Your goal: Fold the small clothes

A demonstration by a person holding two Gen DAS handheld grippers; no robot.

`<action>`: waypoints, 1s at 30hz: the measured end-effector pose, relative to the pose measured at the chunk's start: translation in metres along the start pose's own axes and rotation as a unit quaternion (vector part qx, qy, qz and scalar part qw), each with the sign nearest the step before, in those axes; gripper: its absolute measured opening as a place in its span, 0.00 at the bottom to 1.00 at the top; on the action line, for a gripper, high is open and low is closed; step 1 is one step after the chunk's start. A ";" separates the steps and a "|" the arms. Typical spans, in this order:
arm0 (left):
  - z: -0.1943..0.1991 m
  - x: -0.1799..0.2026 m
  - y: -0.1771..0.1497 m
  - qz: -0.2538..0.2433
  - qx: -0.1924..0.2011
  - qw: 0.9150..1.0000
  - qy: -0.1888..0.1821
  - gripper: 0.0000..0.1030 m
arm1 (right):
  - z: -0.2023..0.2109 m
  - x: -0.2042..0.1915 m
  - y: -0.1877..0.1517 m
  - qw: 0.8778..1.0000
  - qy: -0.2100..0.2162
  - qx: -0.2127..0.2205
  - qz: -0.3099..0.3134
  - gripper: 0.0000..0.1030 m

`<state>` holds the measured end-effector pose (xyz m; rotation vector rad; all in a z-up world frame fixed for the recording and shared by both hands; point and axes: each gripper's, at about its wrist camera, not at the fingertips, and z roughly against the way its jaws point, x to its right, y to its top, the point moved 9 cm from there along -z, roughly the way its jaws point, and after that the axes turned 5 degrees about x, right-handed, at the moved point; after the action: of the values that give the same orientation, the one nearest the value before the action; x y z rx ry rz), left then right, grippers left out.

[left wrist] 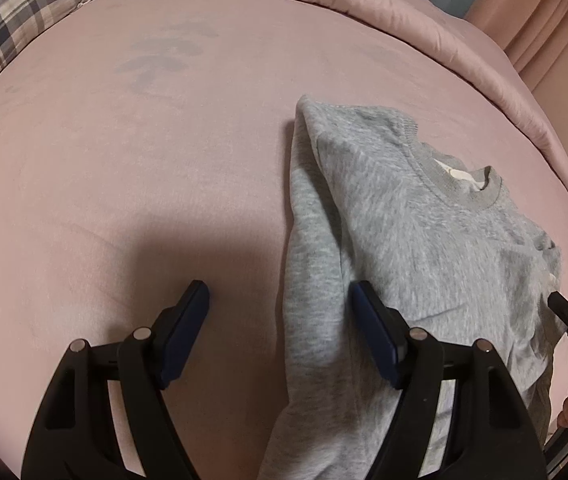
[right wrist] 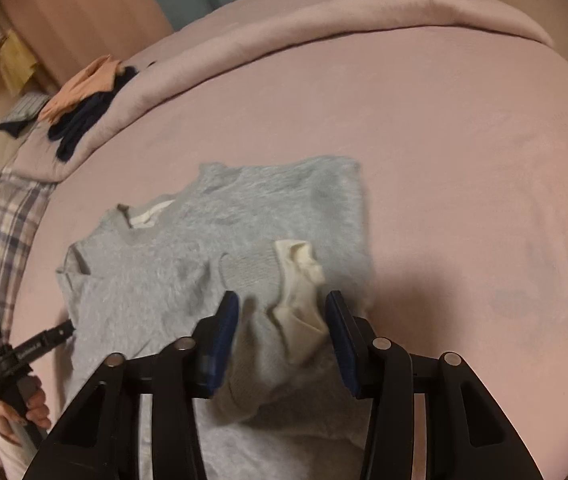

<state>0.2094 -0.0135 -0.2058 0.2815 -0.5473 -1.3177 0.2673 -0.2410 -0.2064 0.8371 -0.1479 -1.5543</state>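
On the bed: pink sheet [left wrist: 123, 168] across nearly the whole view, largest surface, bearing everything else.
Along the far edge: pink duvet [right wrist: 324, 20] bunched in a ridge; plaid pillow [left wrist: 7, 28] at one corner.
On the duvet ridge: loose pile of other clothes [right wrist: 83, 100], peach and navy, well apart from the work.
Mid-sheet: grey sweatshirt [left wrist: 424, 240], lying flat, collar [left wrist: 464, 188] toward the far side, both sleeves folded in over the body.
On the sweatshirt: sleeve cuff [right wrist: 296, 280] turned back, pale lining showing.
Left gripper [left wrist: 279, 308]: fingers spread wide, nothing between them; one pad over bare sheet, the other over the sweatshirt's side fold.
Right gripper [right wrist: 281, 320]: fingers apart, straddling the sleeve cuff; not clamped, though contact with the cloth hard to judge through blur.
Step in hand, as judged: sleeves folded in, body fold not yet made.
Next move, as judged: needs a pinch on the hem corners at the near edge, both layers caught, then a carry toward the collar; thick fleece likely to spring back unless pressed down.
Containers: none in view; no basket or drawer, folded items apparently left on the bedding.
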 end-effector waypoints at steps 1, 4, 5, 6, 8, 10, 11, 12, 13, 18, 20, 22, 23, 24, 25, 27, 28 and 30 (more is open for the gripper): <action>0.000 -0.001 0.000 0.003 0.002 1.000 0.001 0.71 | 0.000 -0.002 0.002 1.000 -0.005 0.005 0.009 0.29; 0.001 0.001 0.002 0.015 0.002 1.000 0.003 0.71 | 0.004 -0.005 0.009 0.999 -0.022 0.029 0.030 0.09; 0.001 0.002 0.002 0.019 0.002 1.000 0.003 0.71 | 0.011 -0.006 0.013 0.999 -0.010 0.041 0.023 0.08; 0.002 0.001 0.004 0.025 0.003 1.000 0.001 0.70 | 0.018 -0.006 0.017 0.998 -0.005 0.053 0.020 0.08; 0.005 0.001 0.006 0.032 0.007 0.999 -0.004 0.70 | 0.037 -0.002 0.027 0.996 -0.008 0.089 0.019 0.07; 0.008 -0.001 0.008 0.046 0.015 0.999 -0.006 0.70 | 0.048 0.005 0.030 0.995 -0.001 0.101 0.011 0.07; 0.010 -0.002 0.010 0.055 0.019 0.998 -0.007 0.69 | 0.050 0.010 0.029 0.995 0.001 0.101 0.001 0.07; 0.011 -0.001 0.011 0.058 0.021 0.998 -0.009 0.69 | 0.051 0.015 0.027 0.995 -0.003 0.100 -0.004 0.07; 0.011 -0.001 0.013 0.062 0.023 0.998 -0.010 0.69 | 0.050 0.019 0.024 0.995 -0.009 0.098 0.000 0.07; -0.002 0.003 0.025 0.071 0.021 0.997 0.001 0.69 | 0.033 0.027 0.005 0.997 -0.042 0.065 0.024 0.07; -0.009 0.004 0.030 0.071 0.018 0.997 0.011 0.67 | 0.023 0.034 -0.001 0.997 -0.052 0.049 0.016 0.07; -0.013 0.002 0.037 0.064 0.024 0.997 0.026 0.67 | 0.021 0.037 -0.003 0.998 -0.051 0.042 0.010 0.07; -0.016 0.003 0.041 0.059 0.027 0.997 0.033 0.67 | 0.022 0.037 -0.002 0.998 -0.051 0.042 0.012 0.07; -0.017 0.001 0.042 0.056 0.028 0.997 0.038 0.67 | 0.023 0.037 -0.002 0.998 -0.051 0.042 0.013 0.07; -0.020 0.001 0.045 0.052 0.029 0.997 0.046 0.67 | 0.023 0.037 -0.003 0.998 -0.052 0.041 0.015 0.07; -0.025 -0.001 0.049 0.044 0.034 0.997 0.058 0.68 | 0.022 0.037 -0.004 0.998 -0.052 0.038 0.013 0.07; -0.026 -0.002 0.051 0.043 0.037 0.997 0.061 0.69 | 0.022 0.038 -0.004 0.998 -0.050 0.037 0.010 0.07; -0.028 -0.006 0.054 0.048 0.042 0.996 0.065 0.69 | 0.022 0.038 -0.004 0.998 -0.048 0.036 0.008 0.07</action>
<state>0.2686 0.0021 -0.2036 0.4024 -0.5010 -1.1759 0.2539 -0.2834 -0.2085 0.8162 -0.2814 -1.5824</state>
